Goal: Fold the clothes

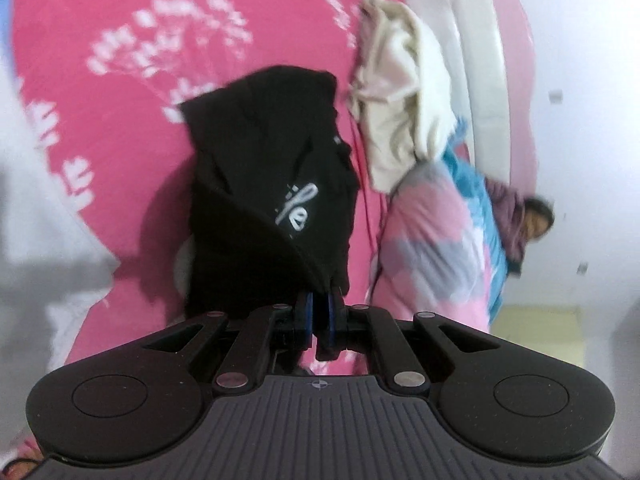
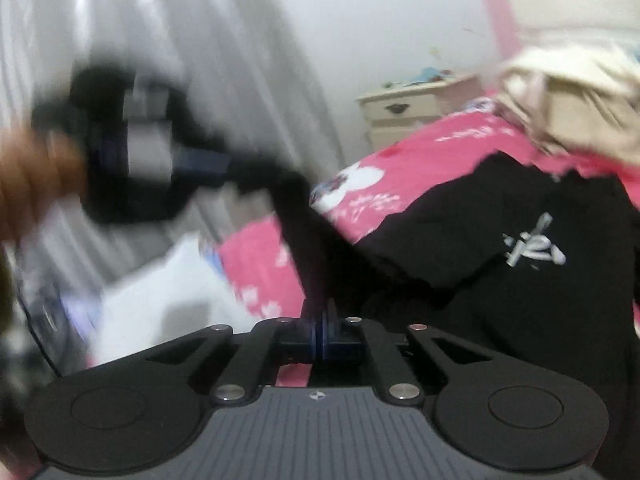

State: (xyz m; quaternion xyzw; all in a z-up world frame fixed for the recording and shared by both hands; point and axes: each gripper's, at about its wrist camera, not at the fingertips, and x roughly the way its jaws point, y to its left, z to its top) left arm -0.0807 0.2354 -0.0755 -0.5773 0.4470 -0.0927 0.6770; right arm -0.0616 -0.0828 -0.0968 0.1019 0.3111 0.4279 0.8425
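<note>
A black garment with a white print lies partly on the pink bedspread and is lifted at its near edge. My left gripper is shut on that edge. In the right wrist view my right gripper is shut on another edge of the black garment, which stretches up to the left gripper, blurred at the left, held by a hand.
A cream garment pile and a pink, grey and blue quilt lie at the right of the bed. A person lies by the headboard. A cream nightstand stands by the grey curtain.
</note>
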